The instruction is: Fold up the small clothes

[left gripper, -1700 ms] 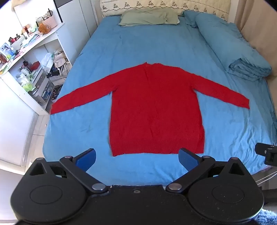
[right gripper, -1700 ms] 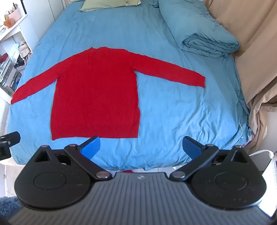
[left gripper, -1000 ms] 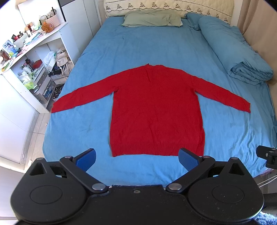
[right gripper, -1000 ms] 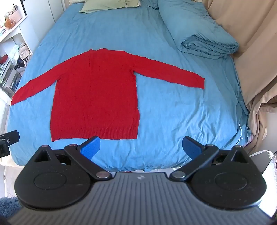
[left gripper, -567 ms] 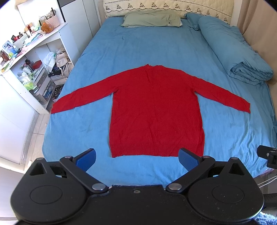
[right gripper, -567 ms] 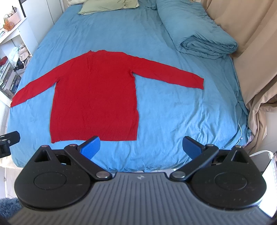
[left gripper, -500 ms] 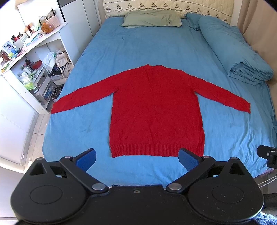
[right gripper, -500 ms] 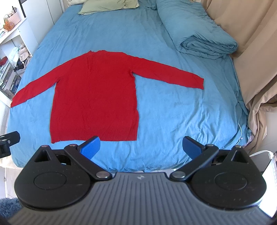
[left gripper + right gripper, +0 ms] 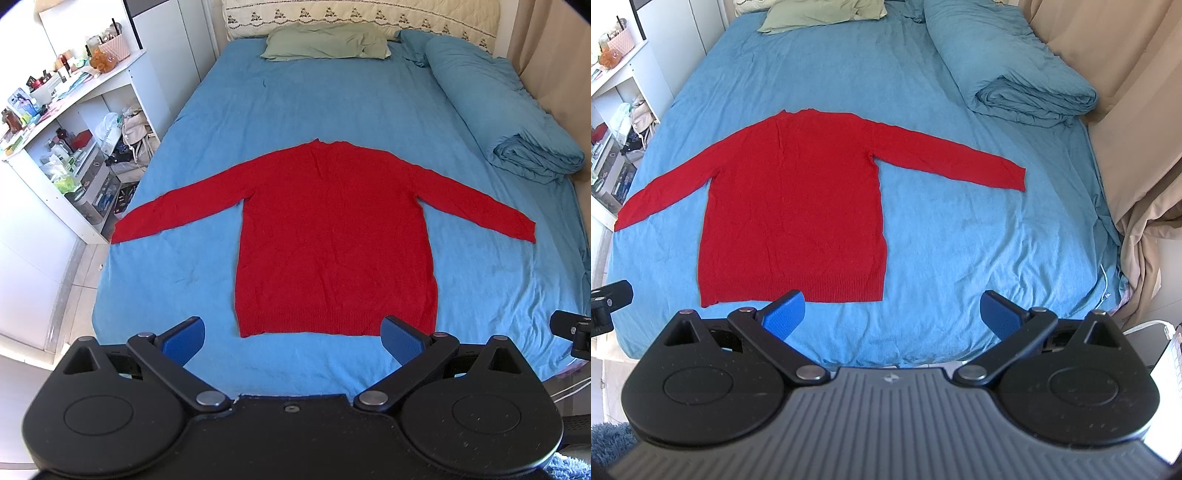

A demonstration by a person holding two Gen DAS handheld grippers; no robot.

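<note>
Red sweater [image 9: 334, 236] spread flat on the blue bed sheet [image 9: 314, 103], neck toward the headboard, hem toward the foot of the bed, both sleeves stretched out to the sides. Left sleeve cuff at the very edge of the mattress, beside the white shelf unit [image 9: 70, 147]; right sleeve cuff well short of the opposite edge. Not yet folded anywhere.

Left gripper [image 9: 293, 338] held above the foot of the bed, jaws released and spread wide, blue pads [image 9: 184, 338] on either side of the hem in the left wrist view, apparently clear of the fabric. Right gripper [image 9: 894, 310] held likewise, jaws released, nothing between them, left pad near the hem's right half in view, right pad over bare sheet.

Farther out: green pillow [image 9: 325, 46] at the headboard, rolled blue duvet [image 9: 1015, 70] along the right side, beige curtain [image 9: 1126, 110] beyond it.
</note>
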